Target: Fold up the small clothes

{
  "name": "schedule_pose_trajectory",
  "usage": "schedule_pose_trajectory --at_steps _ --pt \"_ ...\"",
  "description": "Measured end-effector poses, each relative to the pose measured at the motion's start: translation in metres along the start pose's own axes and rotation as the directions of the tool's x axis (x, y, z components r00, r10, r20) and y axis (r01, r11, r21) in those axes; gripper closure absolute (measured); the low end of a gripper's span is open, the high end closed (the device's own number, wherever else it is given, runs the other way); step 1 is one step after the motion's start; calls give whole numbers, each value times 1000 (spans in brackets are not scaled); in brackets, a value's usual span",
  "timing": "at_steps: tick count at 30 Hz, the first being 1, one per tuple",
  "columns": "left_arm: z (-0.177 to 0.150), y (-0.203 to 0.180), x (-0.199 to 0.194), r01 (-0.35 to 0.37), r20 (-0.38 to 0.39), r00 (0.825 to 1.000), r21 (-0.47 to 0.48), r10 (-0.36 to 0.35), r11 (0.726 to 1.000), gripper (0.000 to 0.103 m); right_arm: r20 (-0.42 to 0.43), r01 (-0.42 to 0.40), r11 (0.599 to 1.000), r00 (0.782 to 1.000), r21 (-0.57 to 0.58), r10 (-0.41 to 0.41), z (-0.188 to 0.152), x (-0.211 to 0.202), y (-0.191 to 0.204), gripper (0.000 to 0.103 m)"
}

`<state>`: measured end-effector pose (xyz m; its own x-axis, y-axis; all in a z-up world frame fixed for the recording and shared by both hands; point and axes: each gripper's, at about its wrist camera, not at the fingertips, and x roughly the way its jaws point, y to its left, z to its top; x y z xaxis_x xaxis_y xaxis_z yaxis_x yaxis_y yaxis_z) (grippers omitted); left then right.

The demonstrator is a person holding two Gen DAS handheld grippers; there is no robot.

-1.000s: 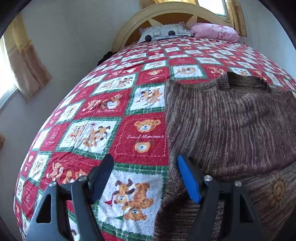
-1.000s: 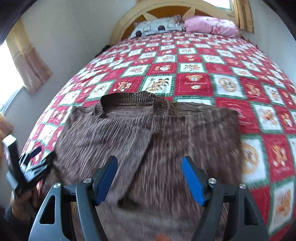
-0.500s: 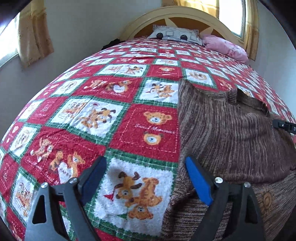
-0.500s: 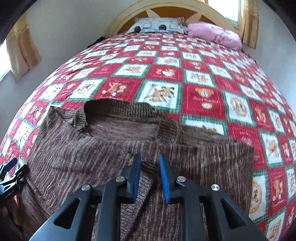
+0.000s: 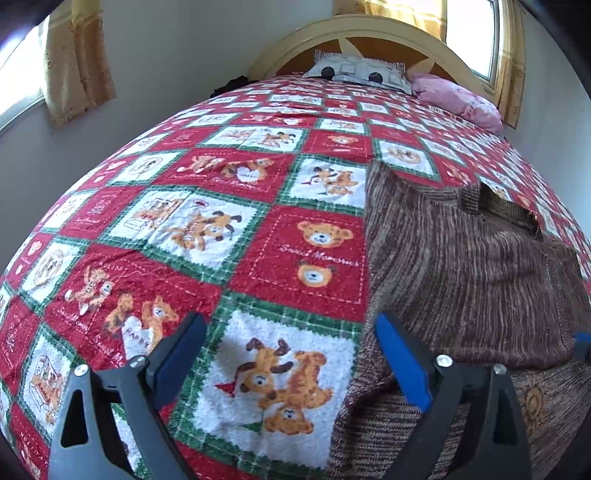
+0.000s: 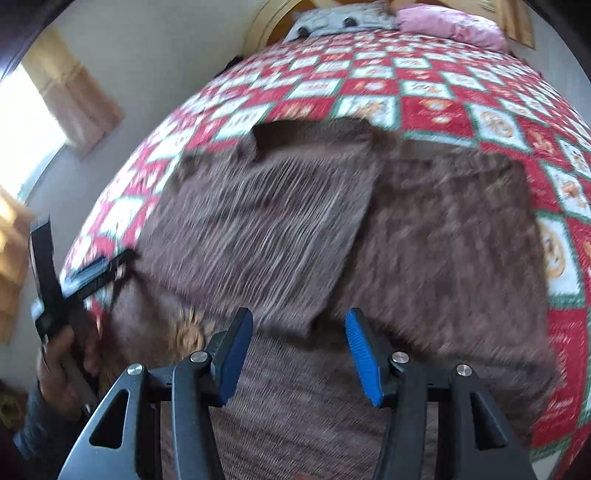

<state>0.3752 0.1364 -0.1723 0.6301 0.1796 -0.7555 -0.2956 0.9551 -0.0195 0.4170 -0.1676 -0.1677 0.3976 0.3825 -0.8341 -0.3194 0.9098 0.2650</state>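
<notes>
A small brown knit sweater [image 6: 424, 236] lies flat on the bed with its collar [image 6: 310, 129] toward the headboard. One sleeve [image 6: 258, 236] is folded across its front. My right gripper [image 6: 297, 350] hovers over the sweater's lower middle; its jaws are opening and no cloth is between the blue pads. This view is blurred. In the left wrist view the sweater [image 5: 461, 266] fills the right side. My left gripper [image 5: 291, 358] straddles its left edge, jaws opening wide, nothing pinched. In the right wrist view, a hand [image 6: 62, 362] holds the left gripper [image 6: 74, 284] at the sweater's left edge.
A red, white and green teddy-bear quilt [image 5: 207, 221] covers the whole bed. A grey pillow [image 5: 362, 70] and a pink one [image 5: 458, 99] lie by the curved headboard [image 5: 354, 33]. Walls and curtained windows border the bed on the left and at the back.
The right gripper closed nearly shut over the sweater's middle, then drew back toward the hem and opened again. The left gripper widened and rolled slightly at the sweater's left edge.
</notes>
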Motion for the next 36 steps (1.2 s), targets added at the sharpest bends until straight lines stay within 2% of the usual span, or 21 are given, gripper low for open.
schedule_pose_trajectory --at_steps 2,3,6,7,9,12,14,15,17,18,21,24,26,28,31,34,36 --pt "-1 -3 1 9 -8 1000 17 -9 1000 5 -22 66 997 998 -33 -67 -7 8 7 93" --pt "-1 -3 -2 11 5 1000 19 -11 1000 5 -4 112 992 994 -56 -112 -8 8 10 94" --pt "-4 4 -11 22 44 999 -11 -22 1000 5 33 120 992 992 -38 -118 -8 -6 6 98" --pt "-4 7 -11 19 38 999 -31 -18 999 3 35 133 990 991 -43 -131 -8 -10 5 103" --pt "-5 14 -8 32 13 999 -61 -31 998 3 7 161 984 987 -77 -161 -10 -12 5 103" --pt "-5 17 -5 45 -3 999 -83 -45 996 2 20 224 968 975 -114 -223 -7 -16 1 103" --pt "-5 14 -4 47 -4 999 -71 -48 996 2 36 220 970 976 -103 -217 -2 -22 -2 98" --pt "-5 13 -4 51 -2 999 -66 -51 997 2 63 212 972 977 -100 -206 5 -29 0 92" --pt "-6 12 -4 67 -4 998 -60 -67 996 2 84 191 975 980 -110 -182 19 -34 6 44" --pt "-6 12 -4 70 -6 998 -61 -70 996 2 94 167 979 983 -120 -156 30 -34 15 40" --pt "-6 11 -4 68 -5 998 -55 -69 996 2 124 114 979 988 -171 -94 60 -22 43 40" --pt "-6 10 -3 72 -7 997 -48 -73 996 2 114 68 972 992 -224 -43 94 7 82 41" --pt "-6 11 -2 77 -13 997 -51 -78 996 1 91 50 968 995 -247 -28 113 32 107 52" --pt "-6 12 -1 85 -16 996 -57 -86 995 0 64 35 962 998 -271 -18 129 60 131 54" --pt "-6 12 -1 85 -15 996 -57 -86 995 0 24 26 951 1000 -309 -20 141 97 159 68" --pt "-6 14 0 96 -15 995 -61 -97 994 0 -39 28 947 998 -320 -42 146 136 176 69" --pt "-5 15 0 99 -16 995 -63 -100 993 0 -16 67 944 997 -322 -76 149 150 182 69"
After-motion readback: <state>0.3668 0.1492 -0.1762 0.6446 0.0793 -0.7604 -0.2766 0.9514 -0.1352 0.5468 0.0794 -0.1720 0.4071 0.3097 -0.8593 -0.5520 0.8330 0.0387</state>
